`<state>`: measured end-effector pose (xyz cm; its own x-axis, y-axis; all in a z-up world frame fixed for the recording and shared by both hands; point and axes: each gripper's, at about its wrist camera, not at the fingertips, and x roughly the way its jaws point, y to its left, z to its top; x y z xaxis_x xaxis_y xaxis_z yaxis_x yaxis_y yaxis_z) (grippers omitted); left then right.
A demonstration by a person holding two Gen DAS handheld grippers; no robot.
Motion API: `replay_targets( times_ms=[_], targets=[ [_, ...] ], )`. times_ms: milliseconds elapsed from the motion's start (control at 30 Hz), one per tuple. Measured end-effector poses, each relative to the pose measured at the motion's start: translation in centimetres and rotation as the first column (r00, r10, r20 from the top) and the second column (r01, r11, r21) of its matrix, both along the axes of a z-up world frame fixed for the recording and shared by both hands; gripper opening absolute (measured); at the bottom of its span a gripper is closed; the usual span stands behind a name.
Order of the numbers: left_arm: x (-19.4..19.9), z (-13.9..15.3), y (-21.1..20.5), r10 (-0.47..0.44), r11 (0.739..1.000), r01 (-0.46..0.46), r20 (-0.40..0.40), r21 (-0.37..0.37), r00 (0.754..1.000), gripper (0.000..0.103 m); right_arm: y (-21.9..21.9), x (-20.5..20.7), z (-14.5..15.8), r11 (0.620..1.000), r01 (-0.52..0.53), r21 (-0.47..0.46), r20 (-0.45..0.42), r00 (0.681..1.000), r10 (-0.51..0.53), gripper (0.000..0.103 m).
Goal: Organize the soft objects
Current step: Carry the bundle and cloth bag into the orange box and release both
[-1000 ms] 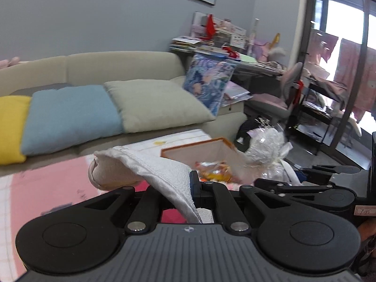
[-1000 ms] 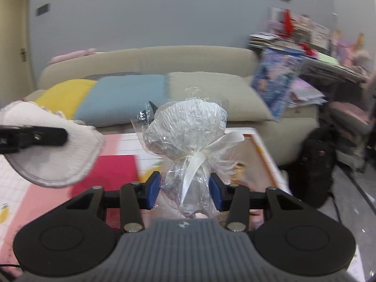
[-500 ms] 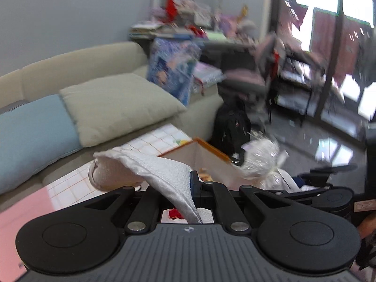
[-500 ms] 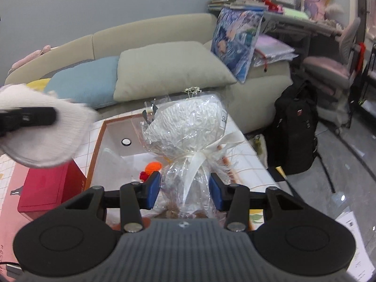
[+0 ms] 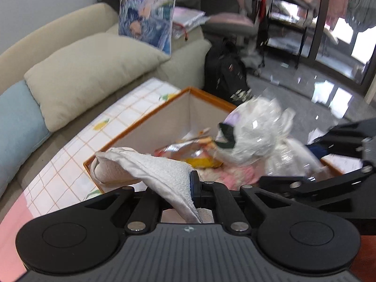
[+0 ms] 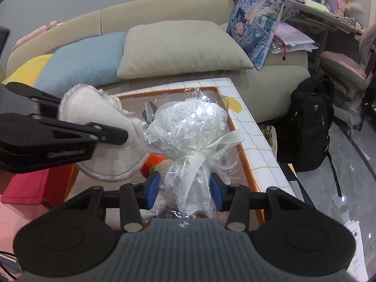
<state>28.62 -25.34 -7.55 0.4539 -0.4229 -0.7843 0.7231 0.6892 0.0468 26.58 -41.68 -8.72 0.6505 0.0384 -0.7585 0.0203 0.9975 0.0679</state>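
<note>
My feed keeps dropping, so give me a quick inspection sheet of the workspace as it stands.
Surface: low table with a white grid-pattern cover, pink at the near left.
Job's things: white towel; cellophane-wrapped bundle tied with a white ribbon; orange-rimmed box, open, both items over it.
Clutter: snack packet and an orange knitted item in the box; red box beside it.
Grippers: left gripper shut on the towel; right gripper shut on the bundle.
Cables: nothing seen.
Surroundings: beige sofa with cushions, black backpack, cluttered desk.
</note>
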Motion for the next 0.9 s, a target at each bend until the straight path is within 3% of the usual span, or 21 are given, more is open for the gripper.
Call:
replay_targets(
  times_ms=[133,167,300,633,900],
  targets=[
    [0.8,-0.9,-0.1,0.013,0.998,-0.01,-0.054,0.055,0.998,0.018,0.1,0.0,-0.4,1.0,-0.012,-0.003,-0.021,1.0,0.012,0.046],
    [0.8,-0.8,0.0,0.017,0.998,-0.014,-0.059,0.057,0.998,0.027,0.2,-0.1,-0.5,1.0,-0.018,-0.006,-0.026,0.999,0.017,0.046],
    [0.5,0.2,1.2,0.034,0.999,-0.033,-0.06,0.015,0.998,0.048,0.3,0.0,-0.6,1.0,-0.024,-0.002,-0.035,0.999,0.024,0.046],
    [-1.2,3.7,4.7,0.138,0.985,-0.139,-0.013,-0.103,0.99,0.048,1.6,1.0,0.1,0.998,-0.063,0.026,-0.032,0.997,0.064,0.048],
    [-2.9,4.6,6.0,0.184,0.977,-0.178,0.045,-0.117,0.982,0.043,4.2,3.2,-0.7,0.993,-0.117,-0.012,-0.072,0.991,0.116,0.052]
  ],
)
